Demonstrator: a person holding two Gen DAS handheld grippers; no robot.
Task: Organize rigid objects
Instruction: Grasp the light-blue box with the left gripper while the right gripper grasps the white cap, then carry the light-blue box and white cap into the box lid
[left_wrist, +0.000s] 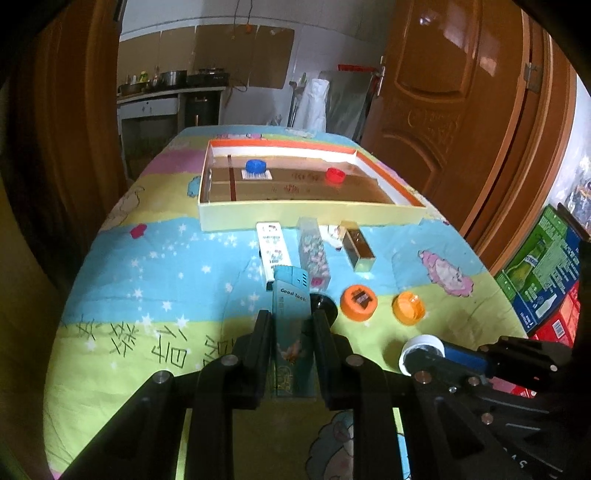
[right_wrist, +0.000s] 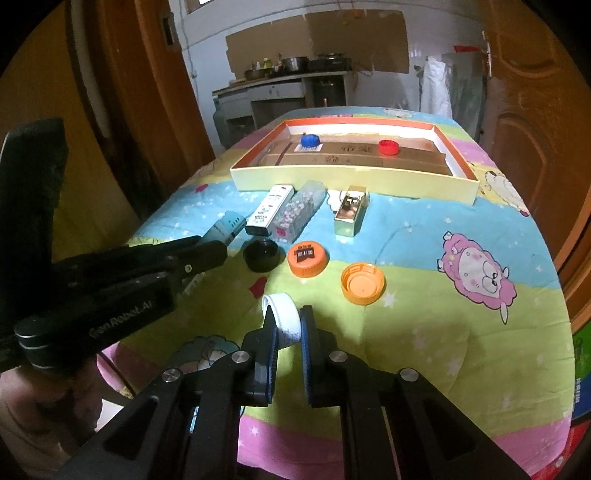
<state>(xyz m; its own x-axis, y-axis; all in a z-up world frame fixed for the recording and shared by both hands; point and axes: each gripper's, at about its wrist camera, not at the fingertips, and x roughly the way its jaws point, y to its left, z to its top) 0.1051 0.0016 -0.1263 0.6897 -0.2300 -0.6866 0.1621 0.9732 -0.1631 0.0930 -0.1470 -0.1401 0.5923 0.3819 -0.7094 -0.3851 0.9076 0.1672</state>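
Holding the teal box (left_wrist: 291, 325) in our left gripper (left_wrist: 291, 317) and the white cap (right_wrist: 284, 319) edge-on in our right gripper (right_wrist: 288, 325), low near the bench's (right_wrist: 424, 332) near edge, we risk the thinly pinched cap twisting free before reaching the tray (right_wrist: 351, 177).

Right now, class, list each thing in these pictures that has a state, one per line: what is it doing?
Left hand-held gripper: shut on teal box.
Right hand-held gripper: shut on white cap.
Tray: open, holding blue cap and red cap.
Orange cap: hollow side up.
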